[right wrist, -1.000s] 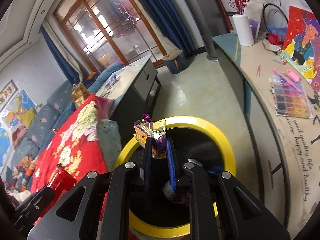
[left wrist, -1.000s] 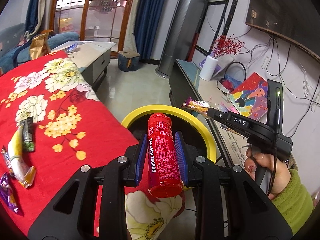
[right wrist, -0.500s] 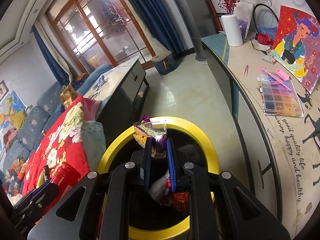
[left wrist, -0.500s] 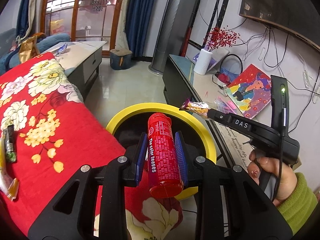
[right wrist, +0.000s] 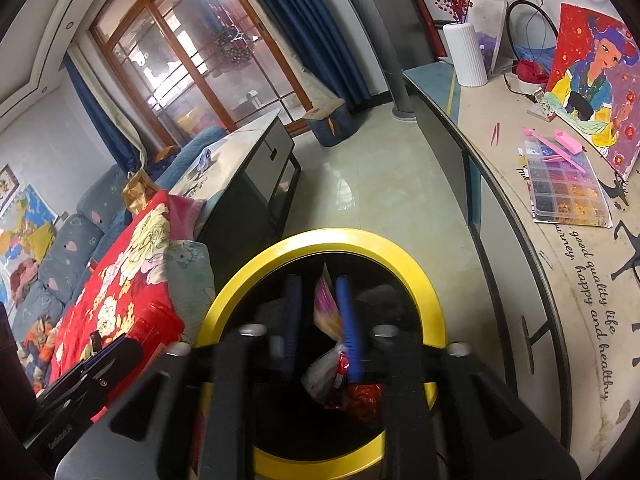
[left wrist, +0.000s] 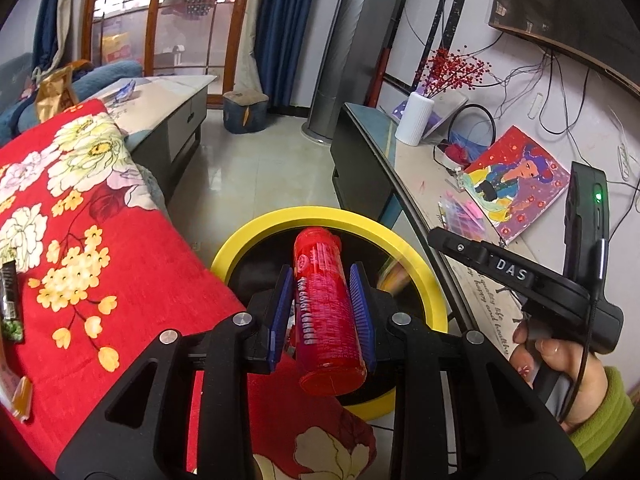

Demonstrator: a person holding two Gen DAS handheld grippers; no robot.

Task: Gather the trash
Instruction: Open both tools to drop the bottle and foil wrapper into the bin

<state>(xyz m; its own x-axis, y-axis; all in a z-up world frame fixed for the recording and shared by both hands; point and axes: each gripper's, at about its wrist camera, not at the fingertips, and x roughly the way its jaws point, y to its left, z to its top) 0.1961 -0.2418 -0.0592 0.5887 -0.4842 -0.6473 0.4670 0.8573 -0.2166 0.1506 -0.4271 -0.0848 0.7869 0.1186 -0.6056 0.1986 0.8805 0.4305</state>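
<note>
My left gripper [left wrist: 320, 280] is shut on a red plastic bottle [left wrist: 326, 316] and holds it over the near rim of the yellow-rimmed black bin [left wrist: 424, 276]. My right gripper [right wrist: 318, 292] hangs over the bin [right wrist: 424, 288] with its jaws apart. A purple and yellow snack wrapper [right wrist: 326, 308] is blurred between them, by the right finger, dropping into the bin. Seen from the left wrist, it is a blurred streak [left wrist: 394, 276] inside the bin. Other wrappers [right wrist: 344, 384] lie at the bin's bottom.
A table under a red floral cloth [left wrist: 120, 264] stands left of the bin, with a dark wrapper [left wrist: 10, 304] and an orange one [left wrist: 20, 400] on it. A long TV counter [right wrist: 560, 248] runs along the right. A coffee table [right wrist: 240, 160] stands behind.
My right gripper has opened and let go of the snack wrapper, which falls into the bin. The left gripper has moved the red bottle further over the bin's rim.
</note>
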